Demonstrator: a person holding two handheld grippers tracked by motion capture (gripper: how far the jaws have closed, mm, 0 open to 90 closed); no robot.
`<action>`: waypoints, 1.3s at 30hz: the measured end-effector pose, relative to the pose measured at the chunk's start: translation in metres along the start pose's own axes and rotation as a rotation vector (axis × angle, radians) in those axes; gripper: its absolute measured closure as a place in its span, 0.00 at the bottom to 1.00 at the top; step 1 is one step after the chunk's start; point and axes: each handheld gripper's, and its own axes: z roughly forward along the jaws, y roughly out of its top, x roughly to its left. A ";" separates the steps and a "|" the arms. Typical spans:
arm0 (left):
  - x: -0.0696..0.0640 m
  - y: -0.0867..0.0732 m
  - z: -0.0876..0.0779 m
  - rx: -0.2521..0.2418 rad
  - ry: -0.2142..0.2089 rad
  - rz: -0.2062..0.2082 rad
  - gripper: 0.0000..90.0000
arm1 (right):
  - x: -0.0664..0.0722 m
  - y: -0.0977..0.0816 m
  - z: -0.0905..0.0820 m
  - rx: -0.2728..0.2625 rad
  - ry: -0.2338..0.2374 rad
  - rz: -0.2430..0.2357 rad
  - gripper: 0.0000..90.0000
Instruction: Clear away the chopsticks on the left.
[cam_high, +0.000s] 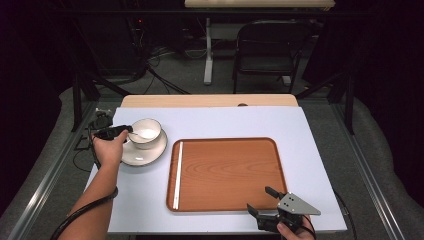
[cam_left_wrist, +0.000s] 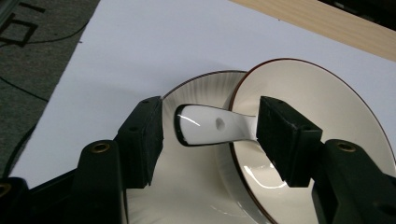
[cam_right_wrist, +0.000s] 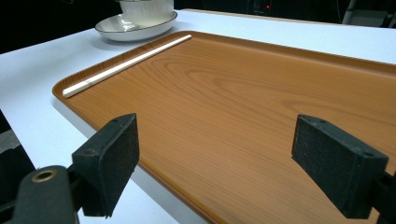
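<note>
The left tongs stand open around the spoon handle, pads not yet touching (spoon resting in the bowl on its saucer). Next: close squarely, then lift. Right tongs wait open, empty, over the tray.

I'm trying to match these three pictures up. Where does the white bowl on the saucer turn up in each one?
High view: the bowl sits on its saucer at the table's left, beside the wooden tray.
Left gripper view: it is at right, with a white spoon handle sticking out over its rim between the open jaws.
Right gripper view: it is at the top left edge, partly cut off.
Shared landmark: the saucer.
</note>
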 end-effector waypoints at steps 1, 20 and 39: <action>0.000 0.000 0.000 0.000 0.000 0.000 0.48 | 0.000 0.000 0.000 0.000 0.000 0.000 0.16; -0.006 -0.007 0.011 0.002 -0.005 -0.003 0.49 | 0.000 0.000 0.000 0.000 0.002 0.003 0.16; -0.008 -0.015 0.014 0.006 -0.007 0.037 0.50 | 0.000 0.000 0.000 0.001 0.004 -0.001 0.16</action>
